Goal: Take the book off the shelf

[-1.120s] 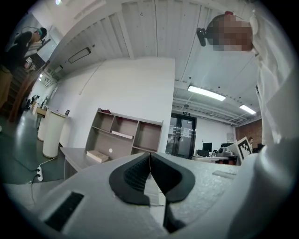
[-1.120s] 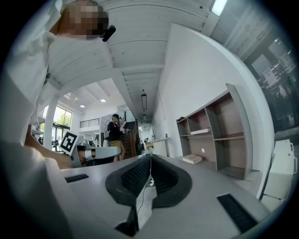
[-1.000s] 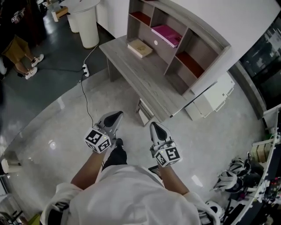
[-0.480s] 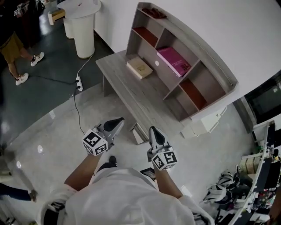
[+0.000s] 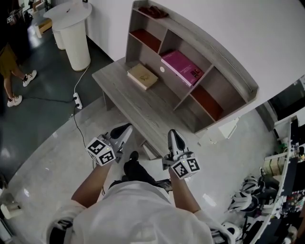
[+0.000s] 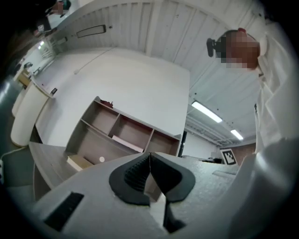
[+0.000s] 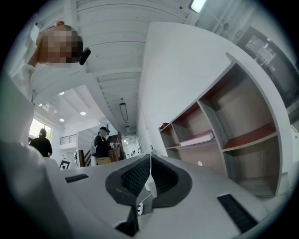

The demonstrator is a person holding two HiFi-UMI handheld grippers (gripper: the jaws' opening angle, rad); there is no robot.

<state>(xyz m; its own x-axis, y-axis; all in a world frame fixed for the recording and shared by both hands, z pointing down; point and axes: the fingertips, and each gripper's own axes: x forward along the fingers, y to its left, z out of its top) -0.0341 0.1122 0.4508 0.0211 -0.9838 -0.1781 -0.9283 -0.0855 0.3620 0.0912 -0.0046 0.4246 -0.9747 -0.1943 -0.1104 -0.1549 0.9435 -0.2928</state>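
A pink book [image 5: 180,66] lies flat in the middle compartment of the grey shelf unit [image 5: 224,64] on the desk [image 5: 143,102]. It shows as a thin slab in the left gripper view, pink book [image 6: 126,144], and in the right gripper view, pink book [image 7: 198,138]. A tan book [image 5: 142,76] lies on the desk top, tan book [image 6: 78,162]. My left gripper [image 5: 127,127] and right gripper [image 5: 173,134] hang short of the desk's near edge, both shut with nothing between the jaws.
A white round pedestal [image 5: 74,33] stands far left with a cable and power strip [image 5: 76,99] on the floor. A dark item [image 5: 148,11] rests on the shelf top. A white cabinet [image 5: 224,131] stands right of the desk. A person's legs [image 5: 14,81] show at far left.
I have stepped closer to the desk; the shelf and desk sit nearer the grippers. Both grippers stayed shut and kept side by side.
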